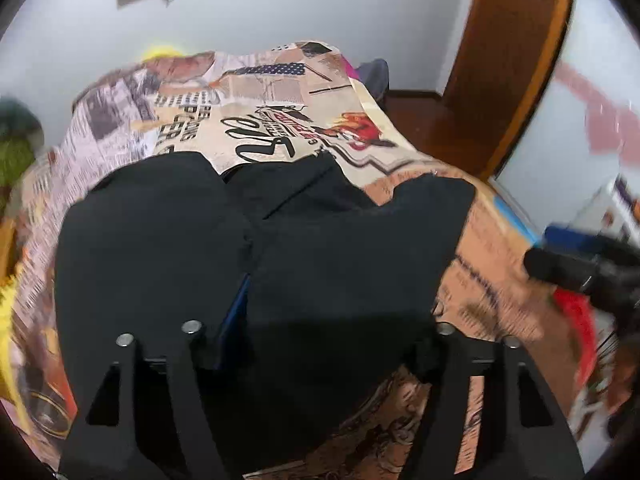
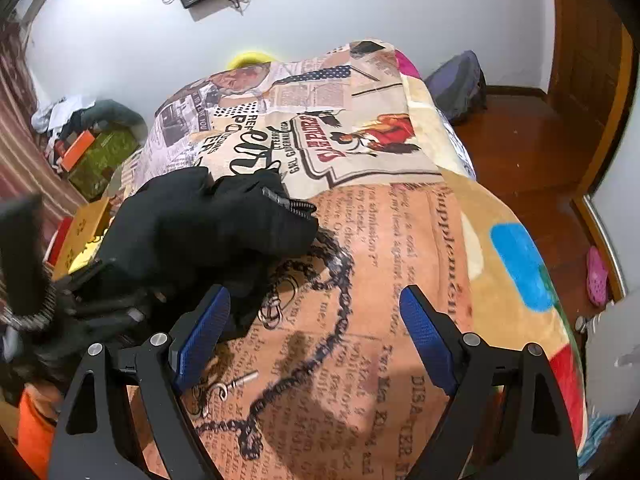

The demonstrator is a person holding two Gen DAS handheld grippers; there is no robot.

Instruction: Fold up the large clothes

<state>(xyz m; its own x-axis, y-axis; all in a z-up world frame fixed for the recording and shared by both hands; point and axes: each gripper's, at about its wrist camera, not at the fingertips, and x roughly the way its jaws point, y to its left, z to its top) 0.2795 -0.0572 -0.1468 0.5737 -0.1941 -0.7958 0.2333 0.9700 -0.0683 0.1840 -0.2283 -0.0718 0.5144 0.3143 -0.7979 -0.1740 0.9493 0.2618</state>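
A black garment (image 1: 168,240) lies bunched on the bed's printed blanket (image 1: 280,120). It fills the space between my left gripper's (image 1: 332,320) fingers. One blue pad (image 1: 234,312) shows at a fold; the other finger is hidden under the cloth. The jaws stand wide and I see no pinch. In the right wrist view the garment (image 2: 200,220) shows a zipper (image 2: 288,204). My right gripper (image 2: 316,320) is open over the bare blanket (image 2: 400,240), its left finger (image 2: 204,332) beside the cloth's edge. The right gripper (image 1: 580,268) also appears blurred at the left wrist view's right edge.
A gloved hand (image 2: 108,312) and the blurred left gripper (image 2: 24,256) sit left of the garment. Boxes and clutter (image 2: 92,148) lie beside the bed on the left. A backpack (image 2: 460,84), wooden floor (image 2: 520,152), door (image 2: 588,40) and pink slipper (image 2: 597,276) are on the right.
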